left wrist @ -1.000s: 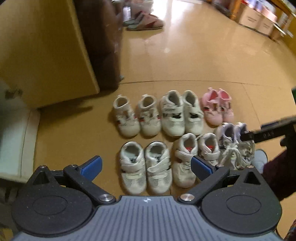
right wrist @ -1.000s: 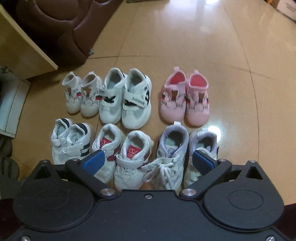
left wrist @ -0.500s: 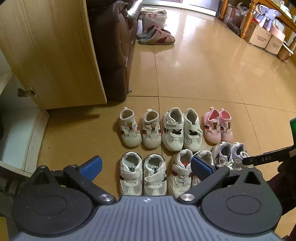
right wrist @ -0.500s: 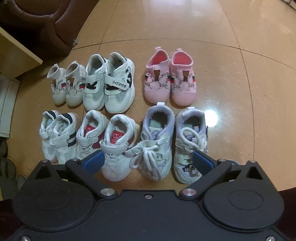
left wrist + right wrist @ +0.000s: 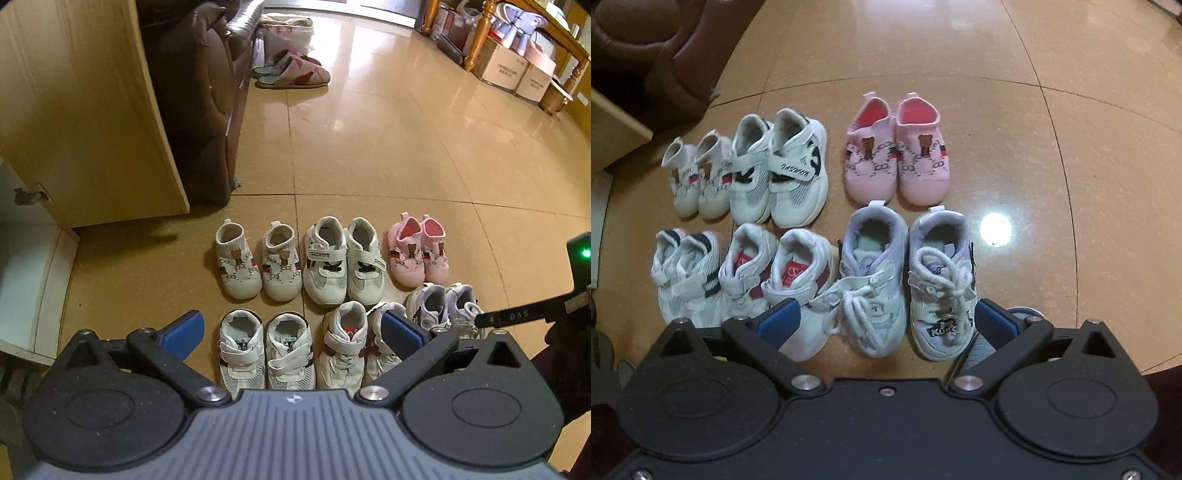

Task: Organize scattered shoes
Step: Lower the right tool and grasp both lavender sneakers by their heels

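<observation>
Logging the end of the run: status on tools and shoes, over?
Left tool open, empty. Right tool open, empty. Six small pairs on floor in two rows, pink pair far right, laced pair nearest right tool. Nothing in the way.

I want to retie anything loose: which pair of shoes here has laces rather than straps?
The lavender-grey pair, front row, far right, just before the pink bear pair. Thick white laces lie loose over its tongues; the other front-row pairs close with straps.

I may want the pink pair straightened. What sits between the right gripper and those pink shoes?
The lavender lace-up pair lies directly between the right gripper and the pink pair. Both jaws are open and hold nothing. Reaching straight forward low would meet the lavender shoes first; from above, nothing visible blocks the way.
</observation>
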Available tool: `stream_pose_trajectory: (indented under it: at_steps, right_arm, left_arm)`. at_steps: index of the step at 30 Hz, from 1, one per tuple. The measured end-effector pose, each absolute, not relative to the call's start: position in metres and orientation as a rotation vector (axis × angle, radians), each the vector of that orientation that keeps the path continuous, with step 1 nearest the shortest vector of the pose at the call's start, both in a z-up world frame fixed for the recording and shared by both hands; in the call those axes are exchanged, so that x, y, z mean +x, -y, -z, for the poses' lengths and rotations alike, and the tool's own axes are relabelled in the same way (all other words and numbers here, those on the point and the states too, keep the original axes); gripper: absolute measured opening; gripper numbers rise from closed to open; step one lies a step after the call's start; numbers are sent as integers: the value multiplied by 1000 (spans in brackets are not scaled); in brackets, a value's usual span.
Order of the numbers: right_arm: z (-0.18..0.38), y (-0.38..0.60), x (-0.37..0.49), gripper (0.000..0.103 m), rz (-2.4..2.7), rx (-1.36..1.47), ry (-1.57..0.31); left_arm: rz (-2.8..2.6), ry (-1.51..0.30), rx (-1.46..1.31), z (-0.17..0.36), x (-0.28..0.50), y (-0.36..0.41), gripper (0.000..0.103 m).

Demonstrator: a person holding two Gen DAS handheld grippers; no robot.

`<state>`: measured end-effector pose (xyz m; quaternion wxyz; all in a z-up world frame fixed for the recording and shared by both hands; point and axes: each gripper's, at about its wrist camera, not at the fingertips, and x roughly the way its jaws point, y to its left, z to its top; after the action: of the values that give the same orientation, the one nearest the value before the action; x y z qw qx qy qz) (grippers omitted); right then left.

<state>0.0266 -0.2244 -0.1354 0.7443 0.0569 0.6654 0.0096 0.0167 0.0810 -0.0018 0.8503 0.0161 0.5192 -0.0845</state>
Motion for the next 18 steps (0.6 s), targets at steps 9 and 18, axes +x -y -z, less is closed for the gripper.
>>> stream_pose_trajectory:
  at_steps: [9, 18]
  right_arm:
    - [142, 248, 41, 102, 27, 174, -1457]
    - [158, 290, 54, 96, 43, 308, -1476]
  left_arm:
    - [204, -1077, 47, -3, 19, -72, 102]
    - [255, -1021, 73, -20, 24, -52, 102]
